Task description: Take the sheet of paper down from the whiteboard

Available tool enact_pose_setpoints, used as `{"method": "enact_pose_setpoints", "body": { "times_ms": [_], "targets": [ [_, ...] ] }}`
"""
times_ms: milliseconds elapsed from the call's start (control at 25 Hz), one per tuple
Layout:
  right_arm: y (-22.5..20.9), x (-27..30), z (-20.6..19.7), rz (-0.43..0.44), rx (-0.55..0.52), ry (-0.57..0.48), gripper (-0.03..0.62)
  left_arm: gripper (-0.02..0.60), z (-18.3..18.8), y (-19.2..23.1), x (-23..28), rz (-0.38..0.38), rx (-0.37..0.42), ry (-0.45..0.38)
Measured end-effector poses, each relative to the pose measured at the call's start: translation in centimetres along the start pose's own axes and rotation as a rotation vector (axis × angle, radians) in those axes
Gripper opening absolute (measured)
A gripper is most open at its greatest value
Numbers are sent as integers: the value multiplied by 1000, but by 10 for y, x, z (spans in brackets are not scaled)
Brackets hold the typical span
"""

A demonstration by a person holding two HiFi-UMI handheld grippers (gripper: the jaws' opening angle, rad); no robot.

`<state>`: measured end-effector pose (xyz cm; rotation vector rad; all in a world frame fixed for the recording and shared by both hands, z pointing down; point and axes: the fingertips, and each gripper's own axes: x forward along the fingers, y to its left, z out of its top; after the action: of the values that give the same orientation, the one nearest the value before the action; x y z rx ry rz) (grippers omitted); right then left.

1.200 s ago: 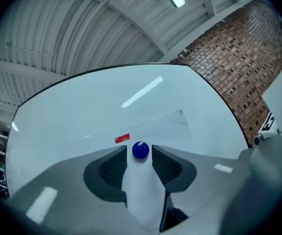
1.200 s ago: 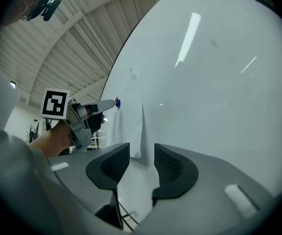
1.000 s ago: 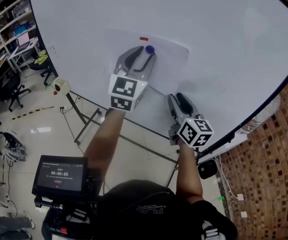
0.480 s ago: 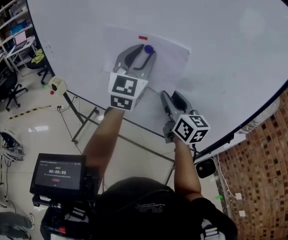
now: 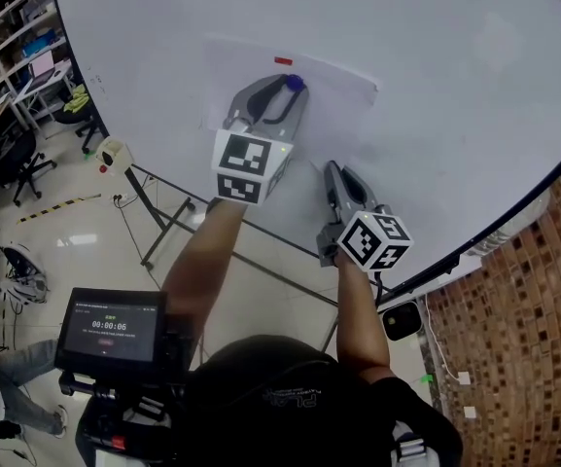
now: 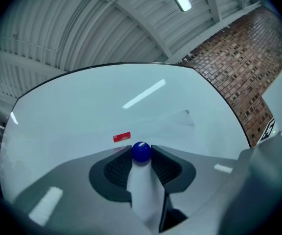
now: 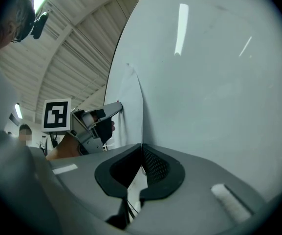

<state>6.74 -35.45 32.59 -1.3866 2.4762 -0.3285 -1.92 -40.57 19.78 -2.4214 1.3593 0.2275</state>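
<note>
A white sheet of paper (image 5: 343, 95) hangs on the whiteboard (image 5: 436, 56), with a red magnet (image 5: 283, 61) at its top edge. A blue ball-shaped magnet (image 5: 295, 83) sits just below. My left gripper (image 5: 289, 88) reaches up the sheet. Its jaws are closing on the blue magnet (image 6: 141, 151), and both pads touch its sides. The red magnet (image 6: 121, 137) shows just past the tips. My right gripper (image 5: 331, 170) is shut on the paper's lower edge. In the right gripper view the sheet (image 7: 131, 106) lifts off the board and runs down into the closed jaws (image 7: 141, 153).
The whiteboard stands on a metal frame (image 5: 163, 227) over a shiny tiled floor. A brick wall (image 5: 513, 339) is at the right. A timer screen (image 5: 112, 327) hangs at the person's chest. Office chairs (image 5: 8, 163) and shelves stand far left.
My right gripper moved up and left to the paper's lower edge and shut on it. The left gripper stayed at the blue magnet and narrowed around it.
</note>
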Motion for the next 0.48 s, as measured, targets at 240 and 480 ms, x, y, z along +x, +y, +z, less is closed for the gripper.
{"method": "enact_pose_setpoints", "body": {
  "times_ms": [240, 480],
  "targets": [
    [0, 0, -1, 2, 8, -1, 14, 123, -1, 1, 1, 2, -2, 0],
    [4, -2, 0, -22, -55, -5, 14, 123, -2, 2, 0, 2, -20, 1]
  ]
}}
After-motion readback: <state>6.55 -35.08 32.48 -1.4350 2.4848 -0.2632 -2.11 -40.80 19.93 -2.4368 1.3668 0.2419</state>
